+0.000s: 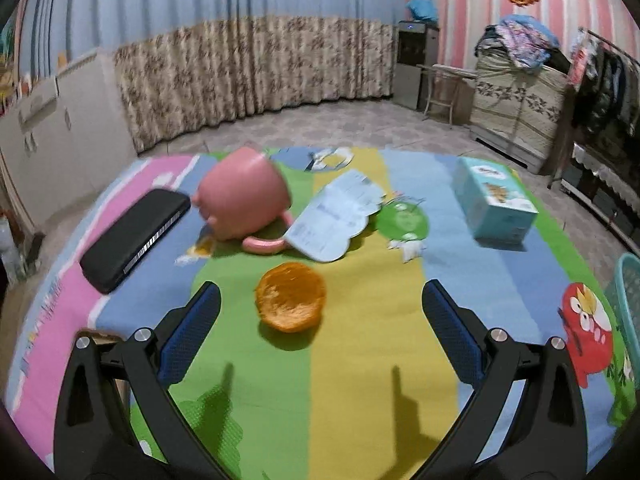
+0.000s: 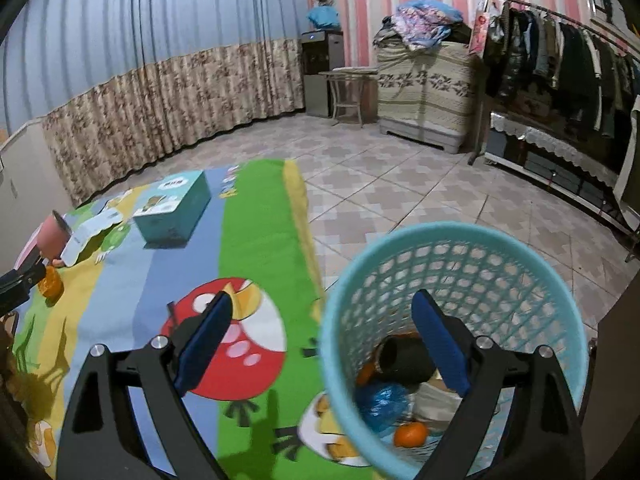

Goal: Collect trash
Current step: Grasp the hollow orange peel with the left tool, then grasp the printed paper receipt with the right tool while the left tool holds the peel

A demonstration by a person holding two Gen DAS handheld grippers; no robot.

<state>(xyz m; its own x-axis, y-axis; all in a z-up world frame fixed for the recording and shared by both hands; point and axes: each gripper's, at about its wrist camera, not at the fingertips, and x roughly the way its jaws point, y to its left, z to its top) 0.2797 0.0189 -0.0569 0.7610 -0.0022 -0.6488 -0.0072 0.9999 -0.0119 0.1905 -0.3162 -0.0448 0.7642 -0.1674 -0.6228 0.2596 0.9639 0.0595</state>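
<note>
Left hand-held gripper (image 1: 320, 320) hangs wide open and empty, with the orange peel cup (image 1: 291, 295) lying on the striped mat (image 1: 360, 360) between and just beyond its fingertips. Judged light, thin and crushable, rim ragged; best pinched across opposite walls. Right hand-held gripper (image 2: 320, 336) is open and empty over the near rim of the teal mesh basket (image 2: 460, 236).

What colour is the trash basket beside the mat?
Light turquoise plastic with an open lattice wall; the trash basket shows best in the right wrist view.
</note>
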